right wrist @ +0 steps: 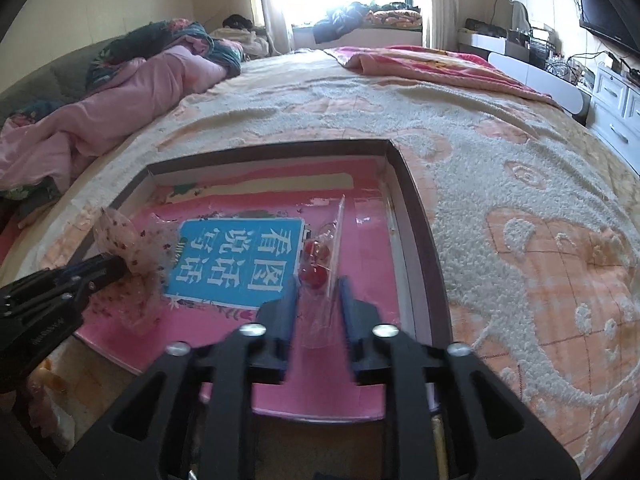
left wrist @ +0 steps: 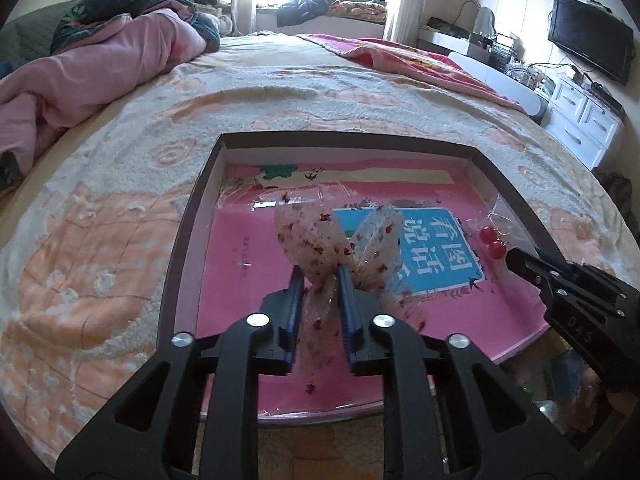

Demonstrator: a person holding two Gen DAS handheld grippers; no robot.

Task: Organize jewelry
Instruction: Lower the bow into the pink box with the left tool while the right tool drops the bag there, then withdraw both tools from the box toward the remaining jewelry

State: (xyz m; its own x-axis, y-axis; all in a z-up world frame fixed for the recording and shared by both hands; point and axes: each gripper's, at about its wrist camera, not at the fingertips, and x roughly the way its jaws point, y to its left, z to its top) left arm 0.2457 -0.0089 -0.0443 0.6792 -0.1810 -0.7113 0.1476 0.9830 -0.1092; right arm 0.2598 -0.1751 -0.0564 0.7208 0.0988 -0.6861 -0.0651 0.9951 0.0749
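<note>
My left gripper (left wrist: 320, 280) is shut on a sheer bow hair ornament (left wrist: 316, 240) with red flecks, held above a pink book (left wrist: 240, 264) that lies in a dark-rimmed box (left wrist: 180, 248). My right gripper (right wrist: 318, 288) is shut on a clear packet (right wrist: 320, 300) holding red bead earrings (right wrist: 314, 260), also over the book (right wrist: 360, 248). The earrings (left wrist: 492, 240) and the right gripper (left wrist: 520, 264) show at the right of the left wrist view. The bow (right wrist: 132, 248) and the left gripper (right wrist: 100, 268) show at the left of the right wrist view.
The box (right wrist: 416, 208) sits on a cream and peach bedspread (right wrist: 520, 200). A pink quilt (left wrist: 80, 80) is bunched at the far left. A white dresser (left wrist: 580, 120) and a TV (left wrist: 588, 36) stand at the right. Bagged items (left wrist: 560, 384) lie near the box's front right.
</note>
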